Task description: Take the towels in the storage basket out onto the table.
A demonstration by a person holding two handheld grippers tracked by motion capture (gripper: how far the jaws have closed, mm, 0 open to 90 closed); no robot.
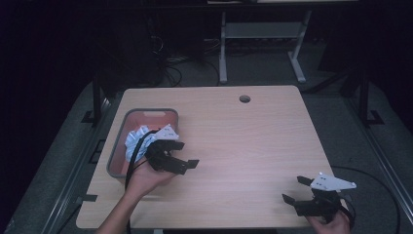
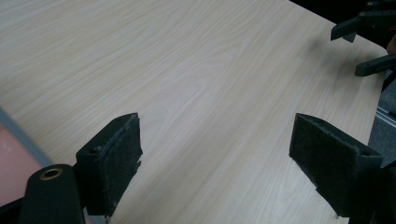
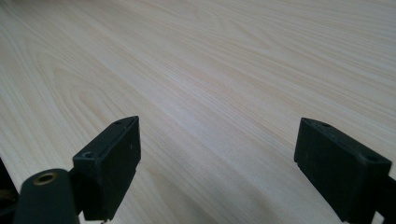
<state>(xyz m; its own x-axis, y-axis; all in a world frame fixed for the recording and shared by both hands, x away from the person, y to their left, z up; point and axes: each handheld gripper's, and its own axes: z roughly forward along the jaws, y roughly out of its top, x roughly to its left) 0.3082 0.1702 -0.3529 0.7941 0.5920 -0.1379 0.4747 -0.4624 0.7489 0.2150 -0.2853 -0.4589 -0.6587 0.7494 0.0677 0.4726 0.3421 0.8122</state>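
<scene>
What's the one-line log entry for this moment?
left tongs: open, beside bin | right tongs: open, near table corner | cloth: in bin

**Open bench, one bin at the left**

The bench [image 1: 243, 146] lies bare across its middle and right, giving free passage. The grey bin [image 1: 119, 146], holding crumpled pale-blue cloth [image 1: 136, 141], blocks the left edge. A small round hole [image 1: 245, 99] sits near the far edge.

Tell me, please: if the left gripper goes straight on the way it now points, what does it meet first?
Probably the bare table: the left gripper tilts down toward it. Farther along that line is the right gripper, though depth is unclear.
</scene>
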